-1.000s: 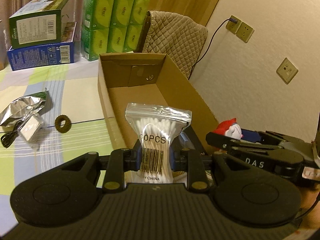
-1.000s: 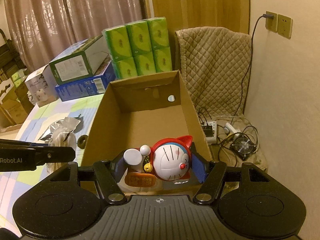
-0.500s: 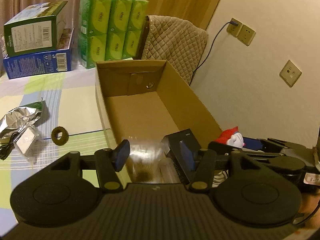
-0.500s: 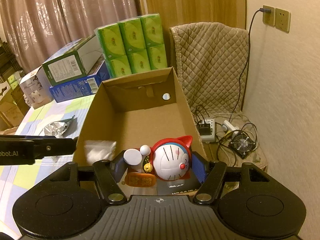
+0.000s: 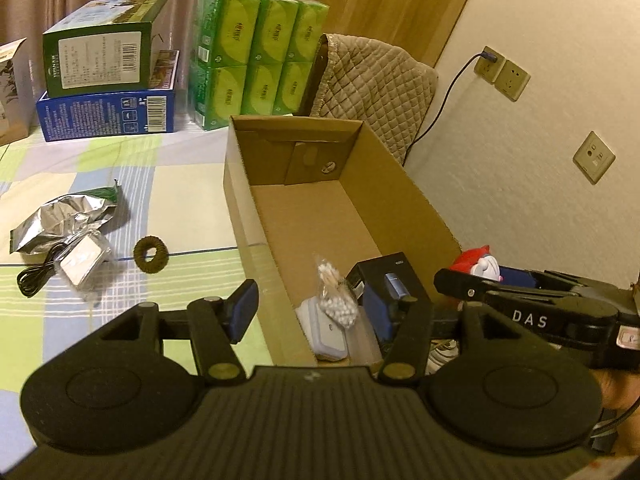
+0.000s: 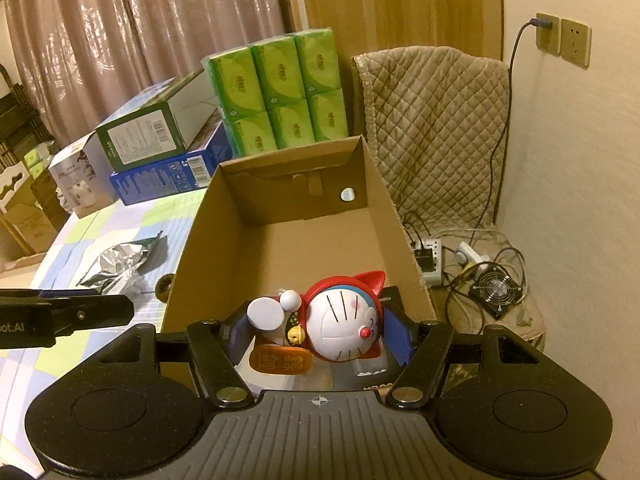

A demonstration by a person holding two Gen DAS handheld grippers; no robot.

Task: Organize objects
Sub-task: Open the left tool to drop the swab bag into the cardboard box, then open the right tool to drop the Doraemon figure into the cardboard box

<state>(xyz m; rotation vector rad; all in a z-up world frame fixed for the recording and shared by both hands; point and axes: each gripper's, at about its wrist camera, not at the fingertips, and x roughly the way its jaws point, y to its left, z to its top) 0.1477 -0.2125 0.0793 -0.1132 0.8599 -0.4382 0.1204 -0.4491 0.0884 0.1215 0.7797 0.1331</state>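
Jaws of the left gripper (image 5: 310,312) have just been opening and stand spread with nothing pinched, over the near end of the open brown cardboard box (image 5: 404,204); the clear plastic bag of white cotton swabs (image 5: 335,295) lies inside on the box floor, against a white-and-blue case (image 5: 326,330) and beside a black rectangular box (image 5: 384,276). Jaws of the right gripper (image 6: 316,330) pinch a red-and-white cat figurine with an orange plaque (image 6: 332,326) above that same near end. Out on the checked cloth of the table (image 5: 120,196) lie a crumpled silver foil bag (image 5: 64,216), an olive fabric hair ring (image 5: 151,255) and a black cable (image 5: 36,276).
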